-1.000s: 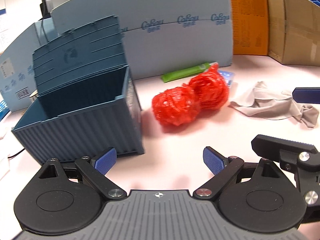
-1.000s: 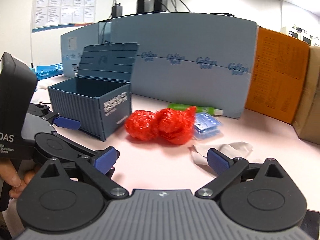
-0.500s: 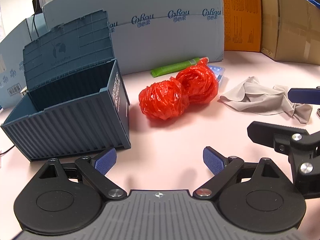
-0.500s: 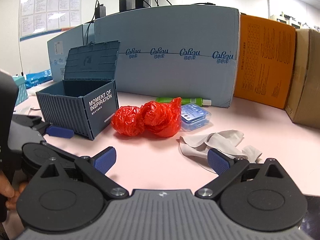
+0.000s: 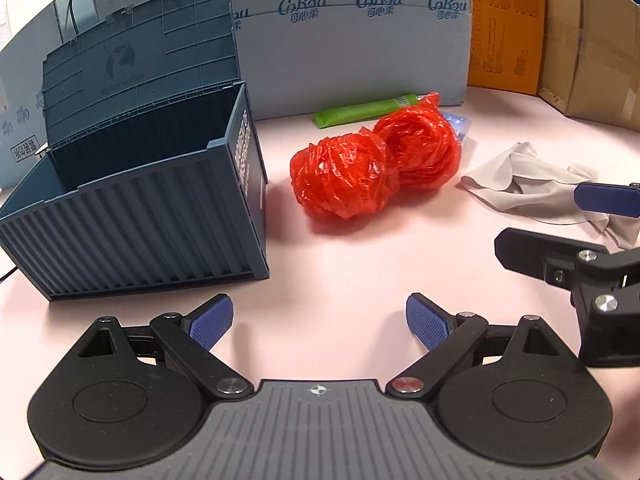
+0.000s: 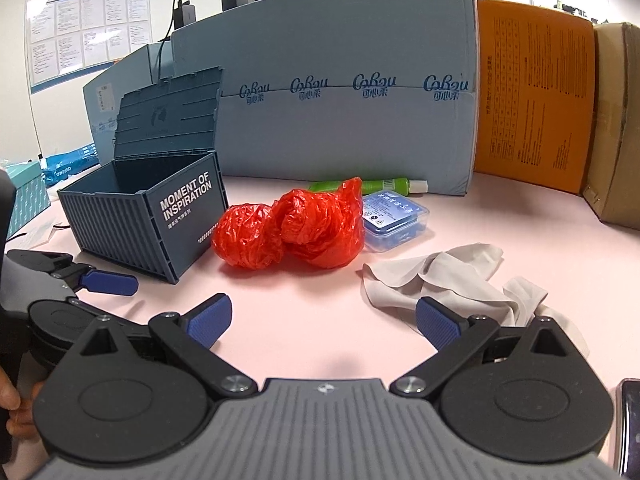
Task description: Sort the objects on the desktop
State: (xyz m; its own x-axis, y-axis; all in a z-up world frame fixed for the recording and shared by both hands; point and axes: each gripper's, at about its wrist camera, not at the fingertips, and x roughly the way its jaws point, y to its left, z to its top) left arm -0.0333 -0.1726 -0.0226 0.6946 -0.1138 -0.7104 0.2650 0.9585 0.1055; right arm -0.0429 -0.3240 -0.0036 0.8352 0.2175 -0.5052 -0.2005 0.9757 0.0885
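A dark blue container-style box (image 5: 168,216) (image 6: 160,216) stands open on the pink desk, lid tilted back. Right of it lies a crumpled red plastic bag (image 5: 372,164) (image 6: 292,228). Behind the bag are a green tube (image 5: 364,110) (image 6: 384,185) and a clear blue case (image 6: 394,216). A grey cloth (image 5: 528,180) (image 6: 460,276) lies to the right. My left gripper (image 5: 318,320) is open and empty, in front of the box and bag. My right gripper (image 6: 322,320) is open and empty, just before the cloth.
A large light blue carton (image 6: 344,100) walls the back of the desk. An orange box (image 6: 528,100) and a brown carton (image 5: 592,36) stand at the back right. A phone edge (image 6: 630,424) lies at the lower right.
Both grippers have drifted slightly closer to the objects and tilted down a little. Both stay open and empty. Nothing on the desk moved.
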